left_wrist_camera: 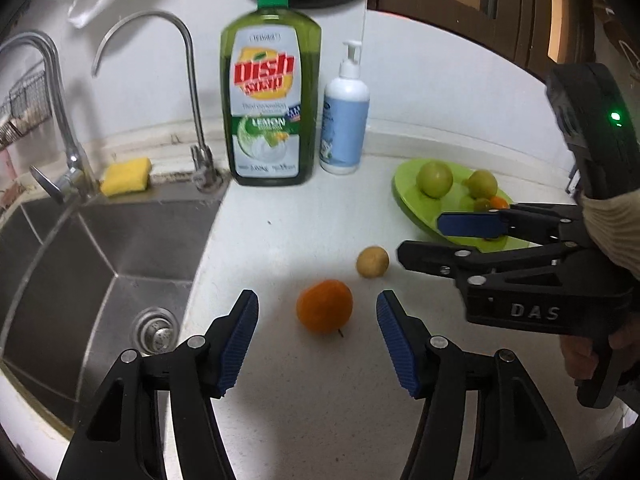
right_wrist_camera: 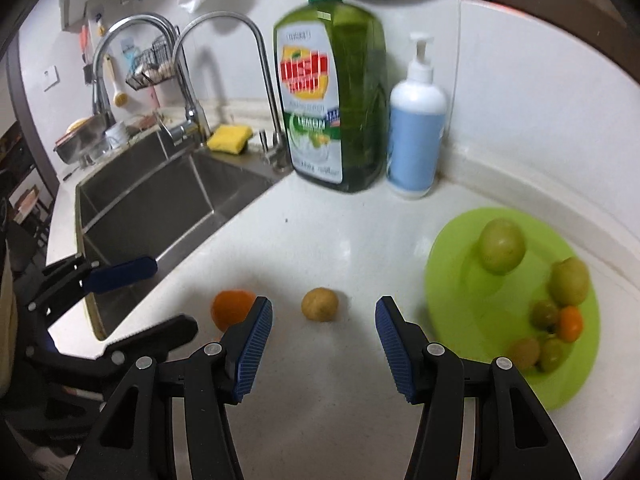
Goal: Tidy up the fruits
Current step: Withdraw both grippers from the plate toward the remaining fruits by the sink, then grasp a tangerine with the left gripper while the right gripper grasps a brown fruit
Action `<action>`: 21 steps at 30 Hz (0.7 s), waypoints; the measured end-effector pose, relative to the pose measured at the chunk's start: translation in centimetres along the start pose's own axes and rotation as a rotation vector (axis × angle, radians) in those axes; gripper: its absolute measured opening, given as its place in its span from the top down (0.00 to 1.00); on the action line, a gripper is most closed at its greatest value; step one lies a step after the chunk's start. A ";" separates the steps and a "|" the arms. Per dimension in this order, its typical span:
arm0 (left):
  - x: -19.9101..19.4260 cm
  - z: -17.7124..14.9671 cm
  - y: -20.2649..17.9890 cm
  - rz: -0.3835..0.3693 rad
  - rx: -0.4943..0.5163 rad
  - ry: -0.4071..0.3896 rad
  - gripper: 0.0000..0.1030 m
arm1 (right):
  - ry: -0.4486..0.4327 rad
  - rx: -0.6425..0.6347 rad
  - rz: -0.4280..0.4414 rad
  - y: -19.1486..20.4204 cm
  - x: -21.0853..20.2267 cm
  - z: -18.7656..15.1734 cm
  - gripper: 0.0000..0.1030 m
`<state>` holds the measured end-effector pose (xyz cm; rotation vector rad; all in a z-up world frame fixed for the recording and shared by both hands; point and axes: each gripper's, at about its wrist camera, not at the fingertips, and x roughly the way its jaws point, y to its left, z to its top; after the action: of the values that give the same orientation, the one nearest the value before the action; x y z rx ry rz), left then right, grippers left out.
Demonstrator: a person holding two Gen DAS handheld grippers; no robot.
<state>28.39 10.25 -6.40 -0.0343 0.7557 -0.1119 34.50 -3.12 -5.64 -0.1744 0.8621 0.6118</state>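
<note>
Fruits are split between the white bench (left_wrist_camera: pixel 312 400) and a green plate (right_wrist_camera: pixel 448 280). An orange (left_wrist_camera: pixel 324 311) lies loose on the bench, seen just ahead of the left gripper (left_wrist_camera: pixel 317 340), whose jaws are spread wide with nothing between them. A small yellow-brown fruit (right_wrist_camera: pixel 319 304) lies near the orange, at its 1 o'clock in the left wrist view, and its kind is hard to make out. In the right wrist view it is seen ahead of the right gripper (right_wrist_camera: pixel 324 340), whose jaws are likewise held apart and empty; the orange is partly hidden there behind the left blue pad. On the plate, at 3 o'clock in that view, two larger green fruits and a blurred cluster of small green, orange and brownish ones are gathered. The plate's near rim is cut off by the gripper. A dish soap bottle (left_wrist_camera: pixel 270 100) and a pump bottle (left_wrist_camera: pixel 345 116) stand at 12 o'clock, beside the sink (left_wrist_camera: pixel 120 248).
</note>
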 end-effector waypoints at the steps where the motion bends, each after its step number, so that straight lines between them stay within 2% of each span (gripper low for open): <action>1: 0.4 -0.1 0.0 -0.003 -0.001 0.008 0.43 | 0.010 0.003 -0.001 0.0 0.4 0.0 0.47; 11: 3.3 -0.2 0.4 -0.028 -0.008 0.058 0.49 | 0.068 0.044 0.007 -0.7 3.5 -0.3 0.48; 15: 3.7 -0.1 0.4 -0.032 -0.007 0.059 0.51 | 0.075 0.041 0.012 -0.7 4.2 -0.1 0.52; 21: 4.3 0.1 0.4 -0.041 -0.016 0.067 0.59 | 0.099 0.040 0.027 -0.5 5.4 0.1 0.58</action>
<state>31.57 10.16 -9.32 -0.0612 0.8226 -0.1467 37.53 -1.20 -9.72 -0.1581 0.9730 0.6151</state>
